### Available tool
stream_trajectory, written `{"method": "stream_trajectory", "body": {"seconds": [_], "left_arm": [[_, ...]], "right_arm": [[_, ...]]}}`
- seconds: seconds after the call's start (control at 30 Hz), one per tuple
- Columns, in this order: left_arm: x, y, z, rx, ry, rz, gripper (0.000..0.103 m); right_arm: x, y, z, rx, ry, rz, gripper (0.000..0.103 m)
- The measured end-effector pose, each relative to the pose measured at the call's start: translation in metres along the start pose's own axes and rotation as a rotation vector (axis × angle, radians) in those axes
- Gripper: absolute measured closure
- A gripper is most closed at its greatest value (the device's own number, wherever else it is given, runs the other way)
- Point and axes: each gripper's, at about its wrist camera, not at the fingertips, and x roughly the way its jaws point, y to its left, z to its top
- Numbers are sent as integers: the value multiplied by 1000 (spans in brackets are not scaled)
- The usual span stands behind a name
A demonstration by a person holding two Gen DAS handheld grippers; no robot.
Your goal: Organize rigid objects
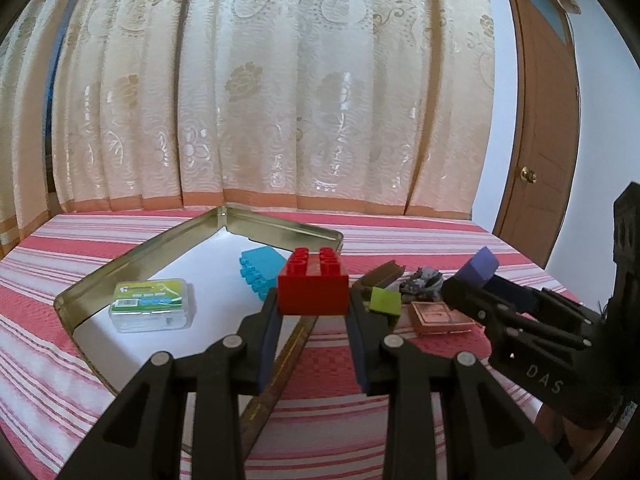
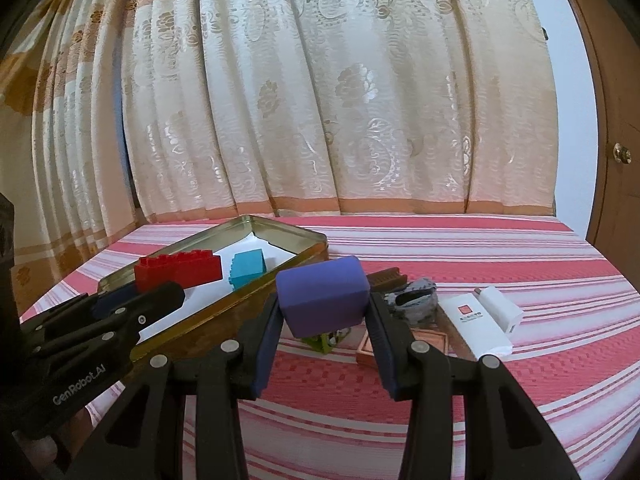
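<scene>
Now we are holding a light, stiff red brick (image 1: 312, 294) by its flat sides in the left fingers (image 1: 276, 320) over the tin's (image 1: 280, 226) near edge; the right fingers (image 2: 380, 336) are clamping a slicker purple block (image 2: 324, 296) above the bed (image 2: 480, 380).

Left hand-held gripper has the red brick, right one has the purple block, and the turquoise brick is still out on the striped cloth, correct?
Not quite. The turquoise plastic brick already lies inside the open metal tin, as the right wrist view shows. The rest holds: the left hand-held gripper clamps the red plastic building brick, and the right hand-held gripper clamps the purple rounded block.
</scene>
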Motion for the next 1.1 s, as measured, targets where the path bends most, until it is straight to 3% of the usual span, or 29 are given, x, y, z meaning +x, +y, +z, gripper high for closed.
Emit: {"method": "stream_trajectory", "body": {"seconds": [1.1], "left_arm": [[-9,41,2,-39,-20,78,73]], "right_arm": [[11,39,0,-54,1,66,58]]}}
